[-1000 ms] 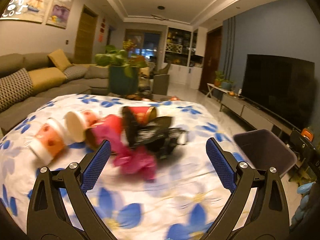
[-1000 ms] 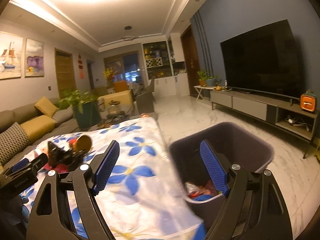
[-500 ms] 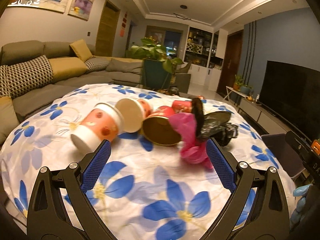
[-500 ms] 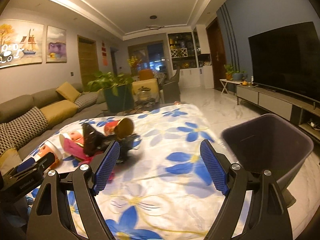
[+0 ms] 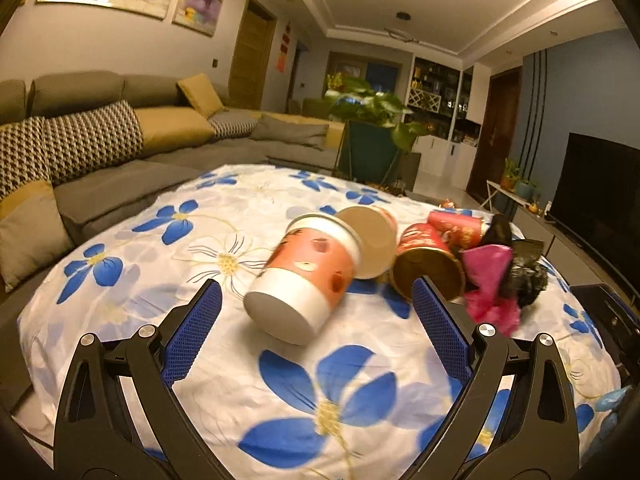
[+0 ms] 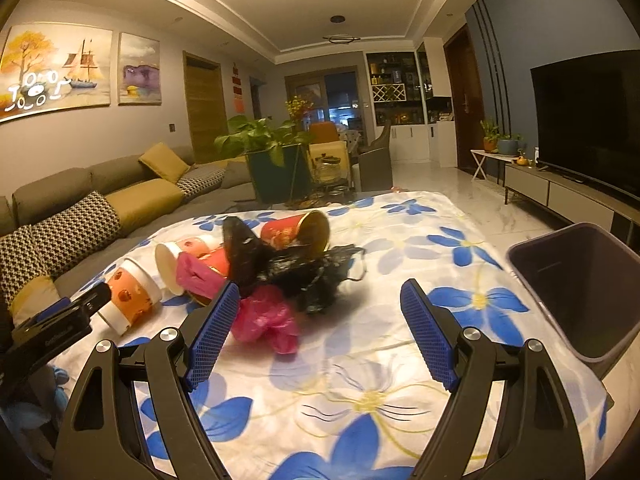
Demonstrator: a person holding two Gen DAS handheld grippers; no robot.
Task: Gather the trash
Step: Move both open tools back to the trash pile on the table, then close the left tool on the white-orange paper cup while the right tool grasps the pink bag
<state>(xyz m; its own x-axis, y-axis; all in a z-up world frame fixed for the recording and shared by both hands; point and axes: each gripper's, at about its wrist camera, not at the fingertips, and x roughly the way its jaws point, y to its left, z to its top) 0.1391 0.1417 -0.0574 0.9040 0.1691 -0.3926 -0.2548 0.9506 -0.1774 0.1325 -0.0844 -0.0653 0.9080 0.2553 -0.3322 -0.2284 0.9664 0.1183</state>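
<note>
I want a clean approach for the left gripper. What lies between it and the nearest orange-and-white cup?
Nothing but bare floral tablecloth. In the left wrist view, the open left gripper faces the tipped orange-and-white cup, whose base points at it.

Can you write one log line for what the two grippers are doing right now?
left gripper: open, empty, facing orange cup | right gripper: open, empty, facing pink bag | bin: beside table

Each gripper, left (image 5: 315, 314) and right (image 6: 320, 312), was a black plastic frame with triangular cut-outs and silver screws at the pivots. Its two fingers (image 5: 192, 334) carried blue, finely dimpled pads. At 9 o'clock in the right view, the left gripper's black body bore small pale lettering.
</note>
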